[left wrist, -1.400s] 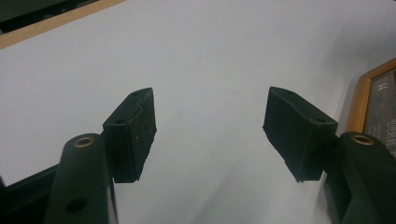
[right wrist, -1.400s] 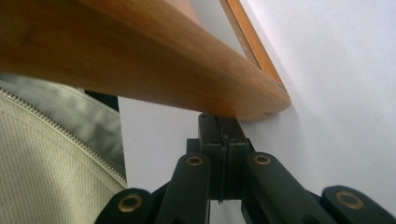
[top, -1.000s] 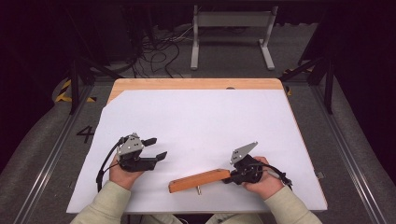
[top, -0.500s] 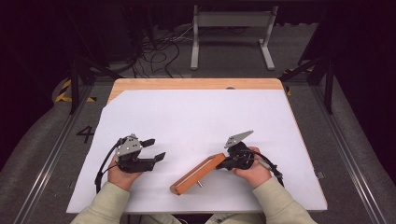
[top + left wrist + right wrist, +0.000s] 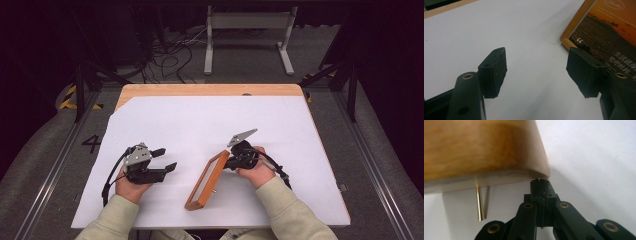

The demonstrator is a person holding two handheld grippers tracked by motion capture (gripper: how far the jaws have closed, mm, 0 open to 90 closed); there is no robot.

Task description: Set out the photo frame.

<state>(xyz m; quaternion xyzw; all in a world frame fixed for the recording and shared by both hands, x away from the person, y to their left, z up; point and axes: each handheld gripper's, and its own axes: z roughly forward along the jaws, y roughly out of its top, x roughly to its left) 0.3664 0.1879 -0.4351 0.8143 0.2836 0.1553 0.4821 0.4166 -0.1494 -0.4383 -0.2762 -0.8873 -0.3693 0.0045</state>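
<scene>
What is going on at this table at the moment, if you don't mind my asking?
A person is working with a handheld gripper in each hand over a white-covered table. The right gripper, its jaws shut, sits against the far end of a wooden picture frame and props it up on its long edge. The left gripper rests on the table with its jaws open and nothing between them, pointing toward the frame's printed sunset picture.

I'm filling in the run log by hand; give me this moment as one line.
left gripper: open, empty, resting on table | right gripper: shut, tips under wooden picture frame, tilting it up | table: white sheet
</scene>
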